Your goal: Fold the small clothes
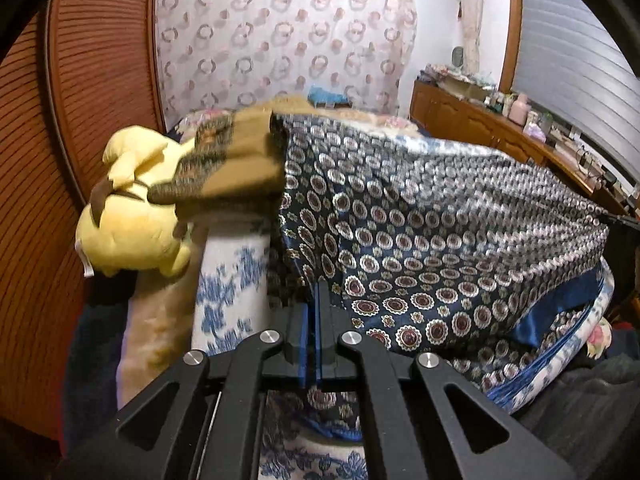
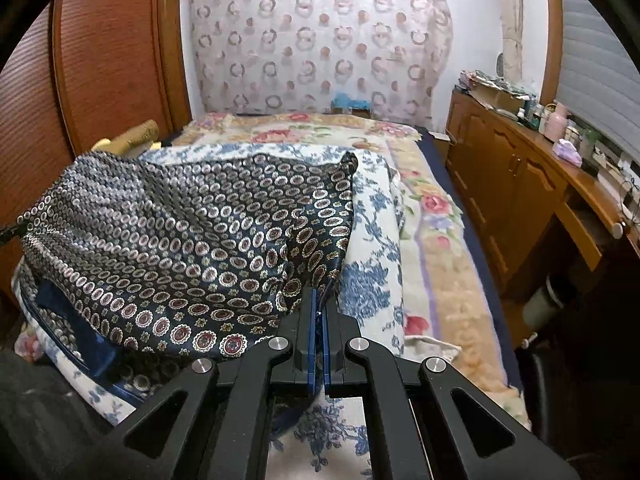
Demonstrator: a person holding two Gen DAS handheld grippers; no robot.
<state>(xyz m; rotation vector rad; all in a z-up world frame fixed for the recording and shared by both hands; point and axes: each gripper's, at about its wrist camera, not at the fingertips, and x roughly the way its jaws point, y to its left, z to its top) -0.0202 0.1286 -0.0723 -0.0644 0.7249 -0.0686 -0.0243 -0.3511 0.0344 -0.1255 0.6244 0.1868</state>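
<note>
Over the bed [image 2: 420, 216], both grippers, left [image 1: 316, 300] and right [image 2: 320, 308], pinch the cloth [image 2: 180, 232] closed; keep it taut, level while folding.

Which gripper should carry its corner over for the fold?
Probably right: the right gripper has open bedspread beside it, while the left gripper sits near the plush toy. Both jaws pinch the patterned garment.
</note>
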